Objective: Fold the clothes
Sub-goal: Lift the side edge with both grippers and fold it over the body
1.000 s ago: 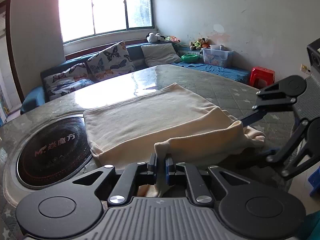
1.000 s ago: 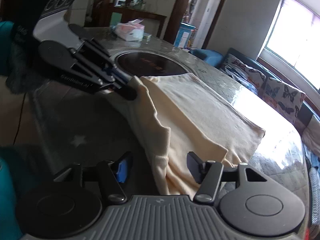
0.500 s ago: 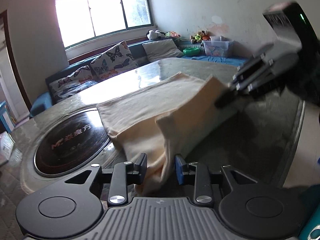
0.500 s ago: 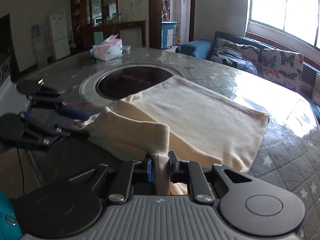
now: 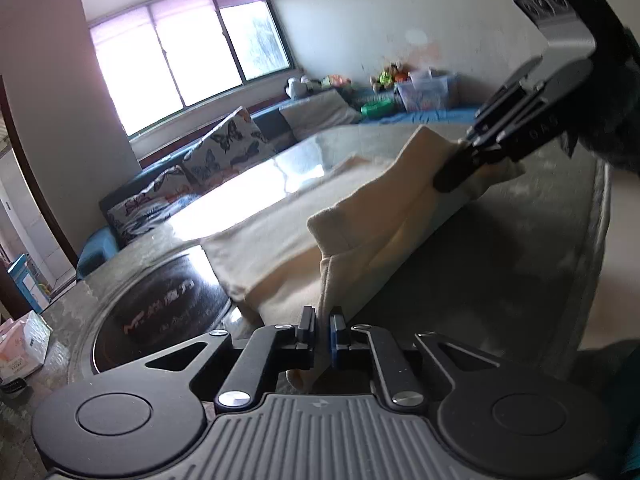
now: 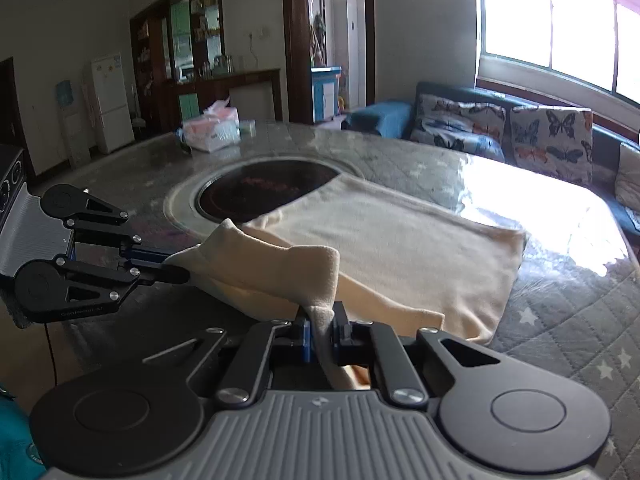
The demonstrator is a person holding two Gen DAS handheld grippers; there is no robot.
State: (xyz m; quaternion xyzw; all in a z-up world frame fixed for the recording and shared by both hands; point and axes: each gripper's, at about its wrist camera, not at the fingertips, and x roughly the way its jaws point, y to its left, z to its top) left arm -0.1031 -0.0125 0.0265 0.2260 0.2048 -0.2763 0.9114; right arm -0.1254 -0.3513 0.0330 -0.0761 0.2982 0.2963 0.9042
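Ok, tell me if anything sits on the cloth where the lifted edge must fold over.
Nothing visible does. Both grippers, left and right, are shut on the cloth's near edge, and the flat part ahead lies bare. The tissue pack stands apart, beyond the cooktop.

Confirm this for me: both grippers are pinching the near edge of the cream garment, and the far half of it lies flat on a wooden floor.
One detail is wrong. Both the left gripper and the right gripper do pinch the near edge of the cream garment, but its far half lies flat on the grey quilted table, not on a wooden floor. The right wrist view shows this.
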